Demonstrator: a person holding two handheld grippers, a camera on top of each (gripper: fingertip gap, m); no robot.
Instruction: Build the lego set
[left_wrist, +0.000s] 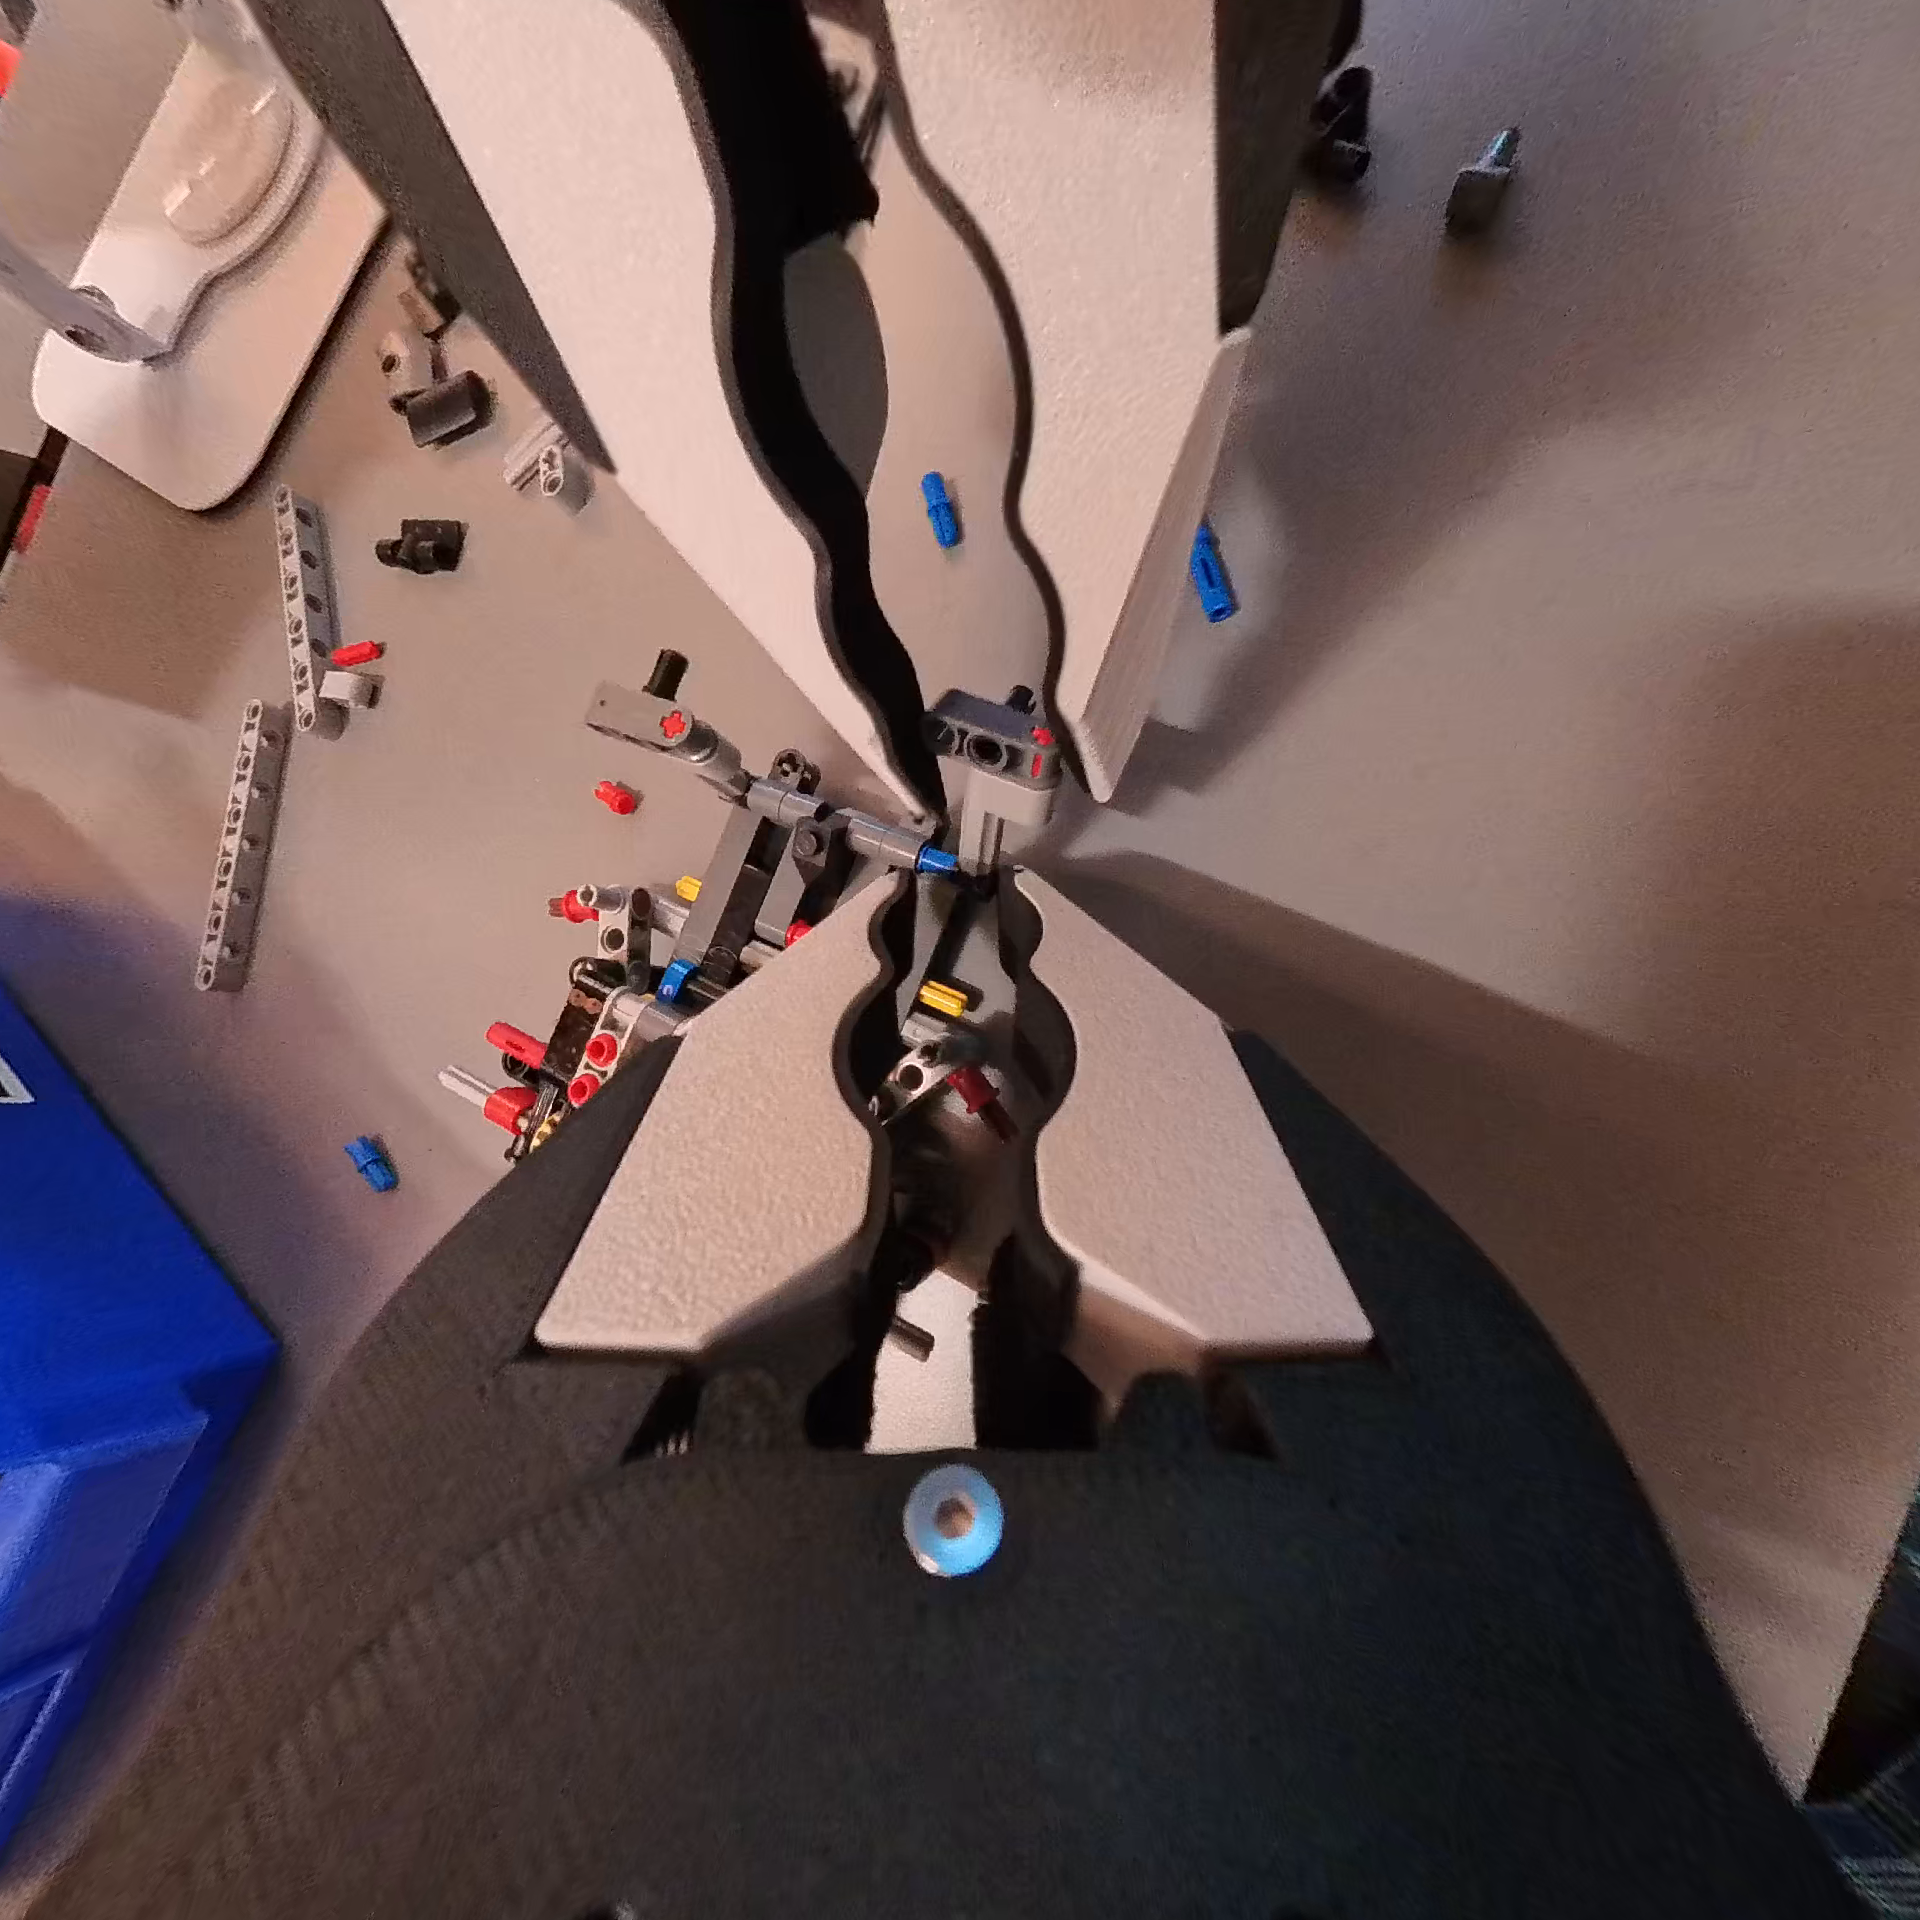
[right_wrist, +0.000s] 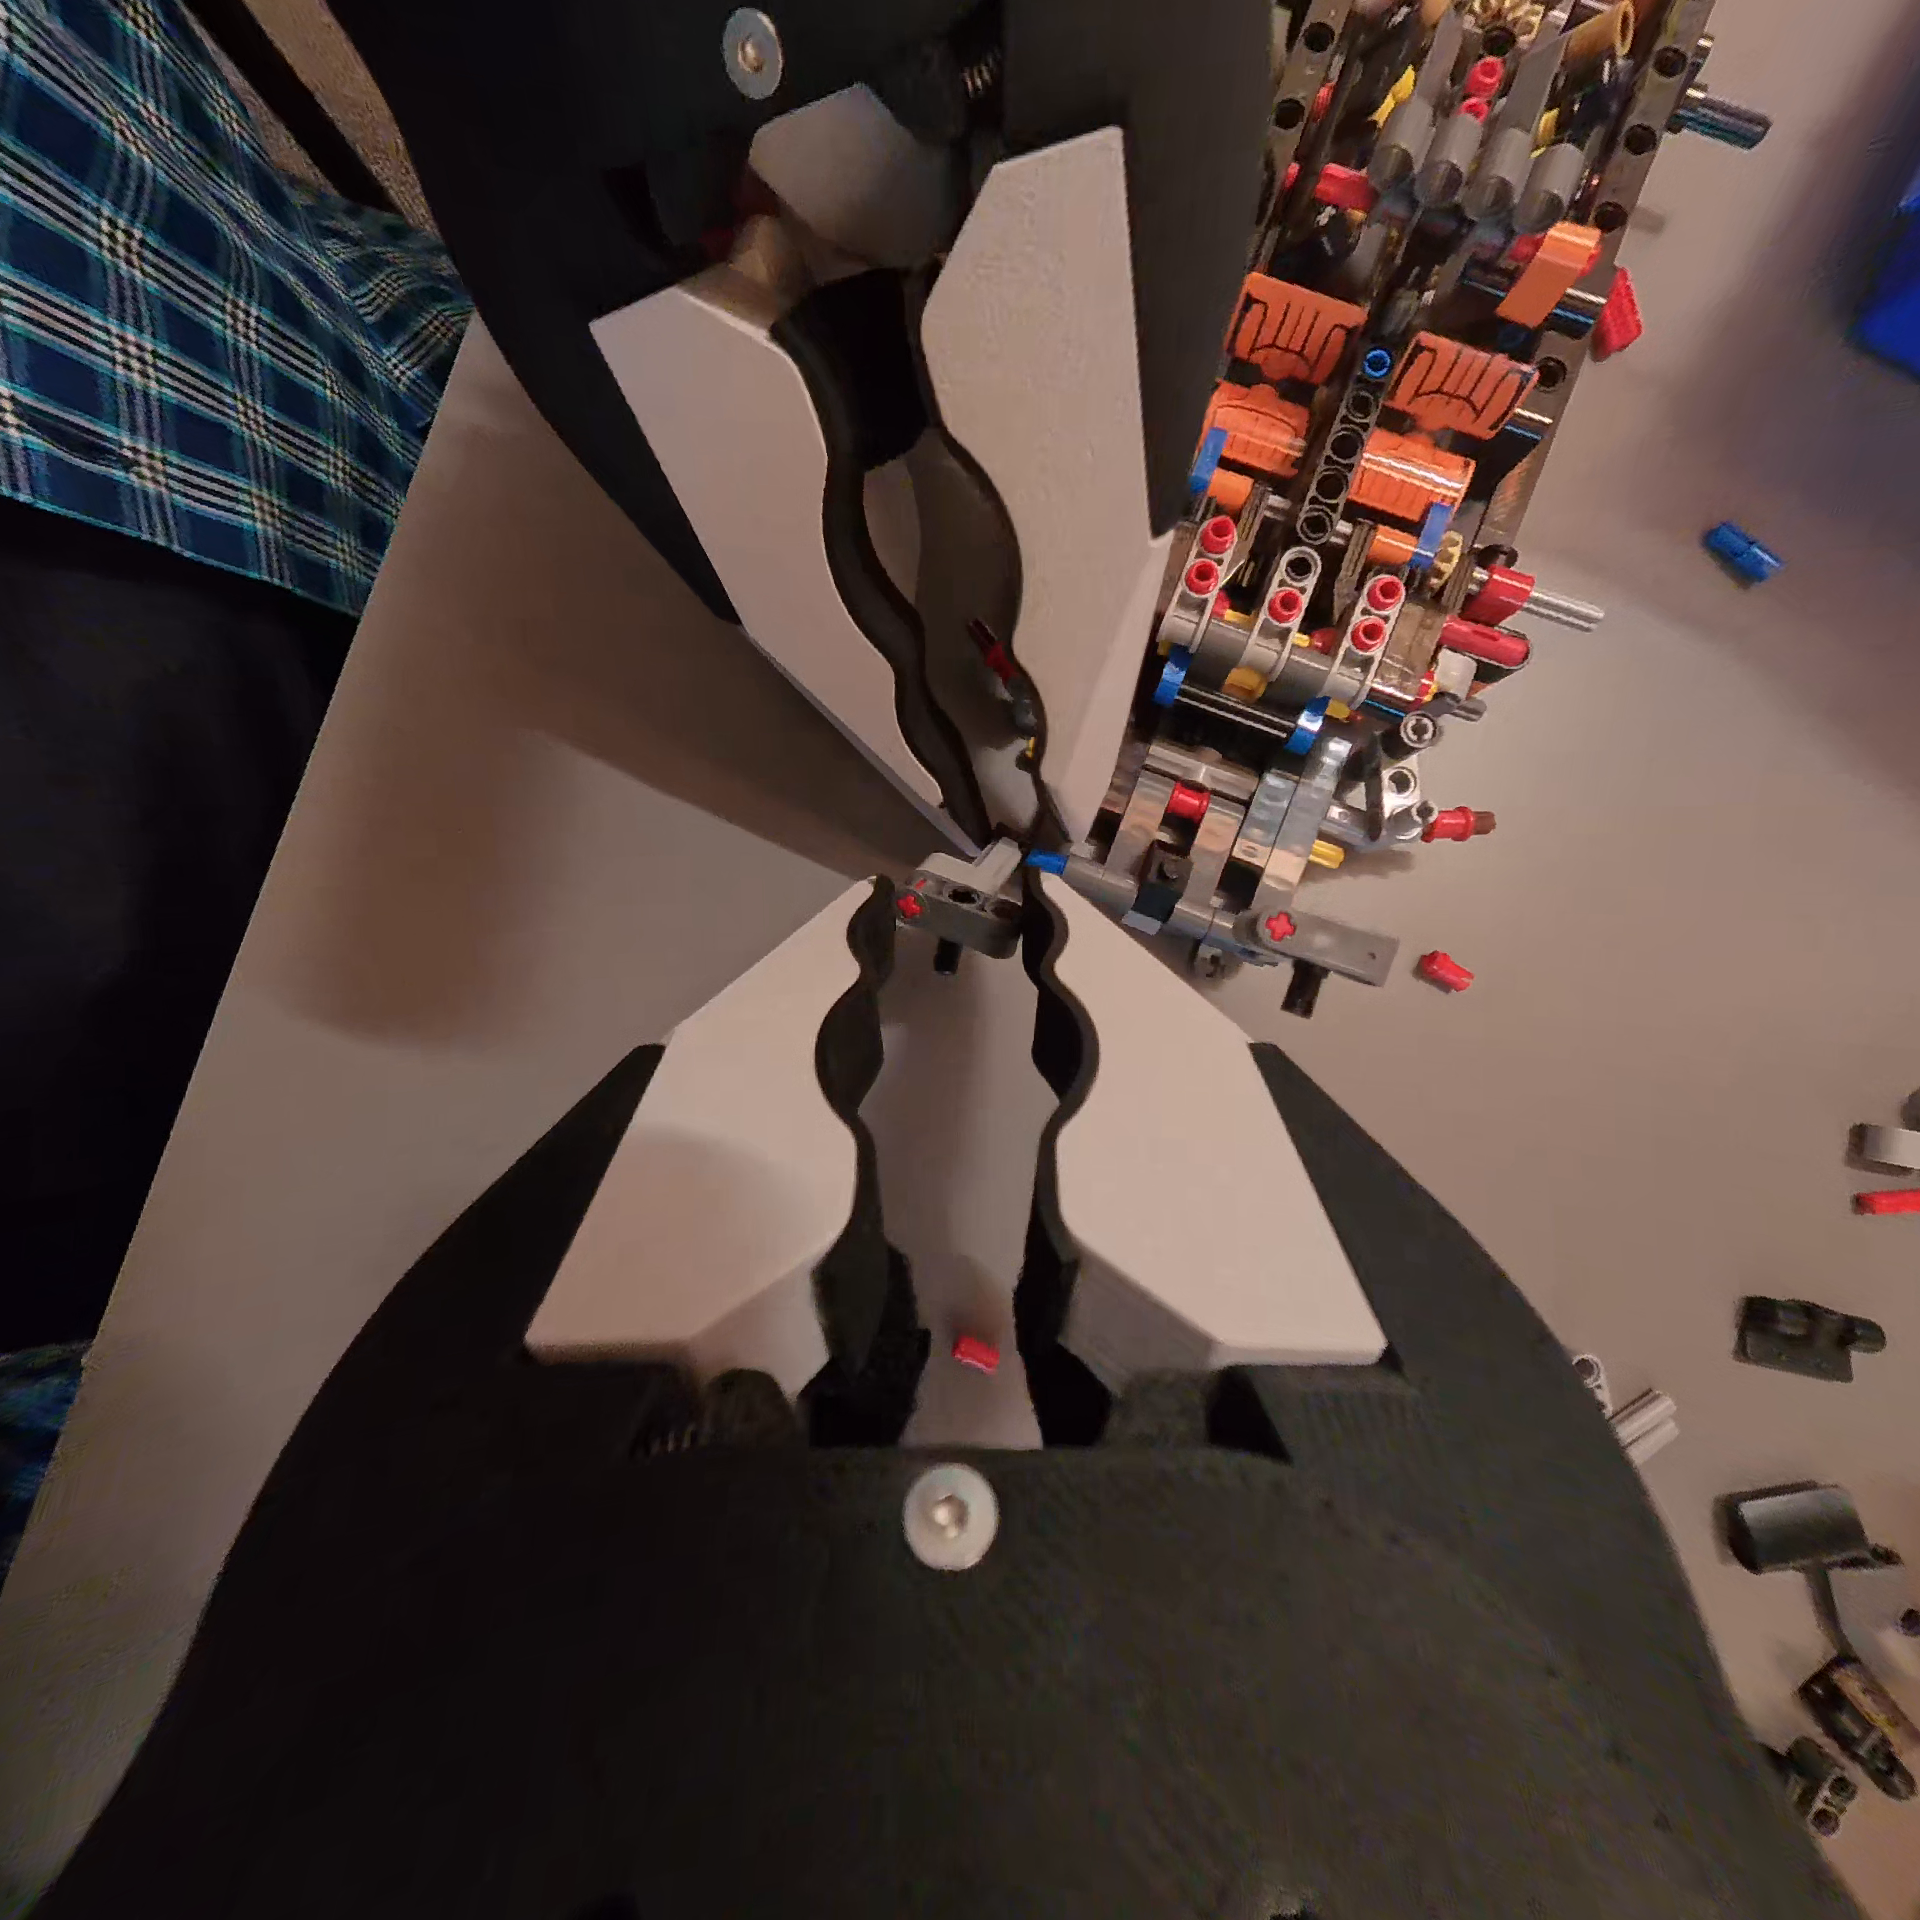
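Black printed housing with a pale blue washer fills the foreground of the left wrist view, and beyond it the left gripper (left_wrist: 951, 883) is drawn in on the near end of the lego model (left_wrist: 727, 914), pinching the dark grey frame close to a blue pin (left_wrist: 935, 858). Coming in from the far side, the right gripper (left_wrist: 987, 800) pinches a light grey connector piece (left_wrist: 992, 758) that sits right at that blue pin. To the left of the gripper, loose beams (left_wrist: 307, 613), red pins and a blue pin (left_wrist: 371, 1162) lie scattered on the worktop (left_wrist: 1558, 520).

From the right wrist view, the right gripper (right_wrist: 956, 899) has its fingers closed onto the light grey connector piece (right_wrist: 961, 904), gripping it across its width, with a red axle end facing left. Opposite it, the left gripper (right_wrist: 1013, 821) clamps the model's end, and the lego model (right_wrist: 1371, 468), with orange seats and rows of red pins, stretches away to the right of that. A person's plaid sleeve (right_wrist: 187, 312) shows at upper left.

The step looks like seating the connector on the blue pin. Doing it well would mean keeping the connector's hole in line with the pin, pushing straight along the pin's axis rather than at a slant, and holding the frame rigid with the left gripper so it does not twist or slide.
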